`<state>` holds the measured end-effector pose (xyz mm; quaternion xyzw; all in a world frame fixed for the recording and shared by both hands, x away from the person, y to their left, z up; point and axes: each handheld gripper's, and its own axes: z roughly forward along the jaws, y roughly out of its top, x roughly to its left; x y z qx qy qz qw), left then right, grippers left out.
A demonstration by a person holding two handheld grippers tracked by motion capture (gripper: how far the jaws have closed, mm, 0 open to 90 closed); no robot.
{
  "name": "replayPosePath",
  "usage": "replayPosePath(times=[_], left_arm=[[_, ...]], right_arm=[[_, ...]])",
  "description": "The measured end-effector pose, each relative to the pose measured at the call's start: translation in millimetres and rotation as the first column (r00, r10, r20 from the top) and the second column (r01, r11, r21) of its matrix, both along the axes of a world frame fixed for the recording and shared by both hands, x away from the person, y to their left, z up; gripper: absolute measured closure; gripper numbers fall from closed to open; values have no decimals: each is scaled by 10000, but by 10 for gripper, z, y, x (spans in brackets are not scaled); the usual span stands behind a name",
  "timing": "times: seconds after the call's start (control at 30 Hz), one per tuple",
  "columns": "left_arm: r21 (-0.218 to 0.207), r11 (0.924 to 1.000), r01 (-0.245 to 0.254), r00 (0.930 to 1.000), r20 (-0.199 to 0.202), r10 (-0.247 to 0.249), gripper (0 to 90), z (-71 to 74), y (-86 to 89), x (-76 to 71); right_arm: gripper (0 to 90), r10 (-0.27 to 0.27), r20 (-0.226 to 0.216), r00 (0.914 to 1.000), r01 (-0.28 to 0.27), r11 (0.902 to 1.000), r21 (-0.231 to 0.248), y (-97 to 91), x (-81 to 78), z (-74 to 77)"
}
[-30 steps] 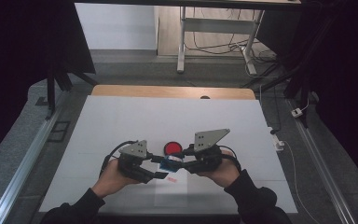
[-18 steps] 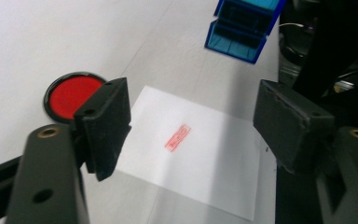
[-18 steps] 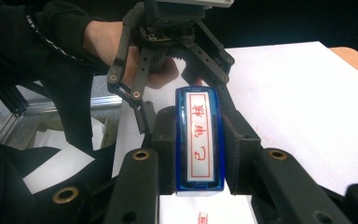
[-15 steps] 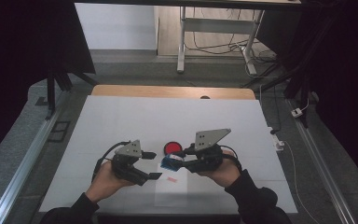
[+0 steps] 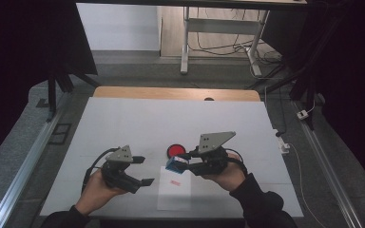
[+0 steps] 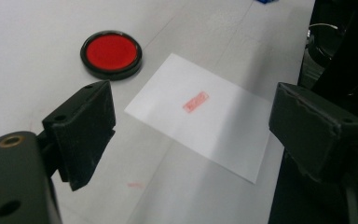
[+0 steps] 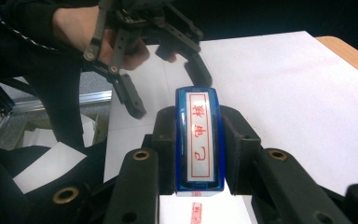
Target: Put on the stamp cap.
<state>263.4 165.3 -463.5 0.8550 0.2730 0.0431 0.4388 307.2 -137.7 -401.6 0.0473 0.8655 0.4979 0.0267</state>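
- The right gripper (image 5: 186,161) clamps the blue stamp (image 7: 199,140) between its 2 jaws, lifted just above the paper sheet's (image 5: 175,187) far edge, so the red imprint (image 6: 195,101) shows.
- The left gripper (image 5: 142,170), beside the sheet's left edge, has just been opening; its jaws stand wide and empty.
- The red ink pad (image 6: 111,53) sits just beyond the sheet, probably within reach for re-inking.

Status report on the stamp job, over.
Left gripper open, jaws just been opening, nothing between them. Right gripper shut on blue stamp, held above paper. Red imprint on paper. Ink pad beside it, nothing blocking.
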Motion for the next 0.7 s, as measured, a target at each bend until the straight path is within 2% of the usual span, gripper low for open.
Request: replayPosePath(times=[0.1, 0.33, 0.57, 0.7], left_arm=[[-74, 9996, -279, 9995, -153, 278, 142, -10, 72, -39], [224, 9963, -825, 9964, -195, 829, 109, -34, 185, -130], [442, 9922, -1162, 9928, -241, 1173, 74, -69, 245, -220], [424, 9893, -1395, 9895, -313, 1409, 65, -85, 299, -272]], right_arm=[[702, -84, 18, 10000, 84, 10000, -52, 1, -2, 0], [702, -244, 44, 9997, 245, 9995, -181, 3, -1, -12], [702, -444, 71, 9990, 446, 9986, -285, -1, 0, -21], [702, -575, 80, 9983, 578, 9978, -339, -15, 7, -21]])
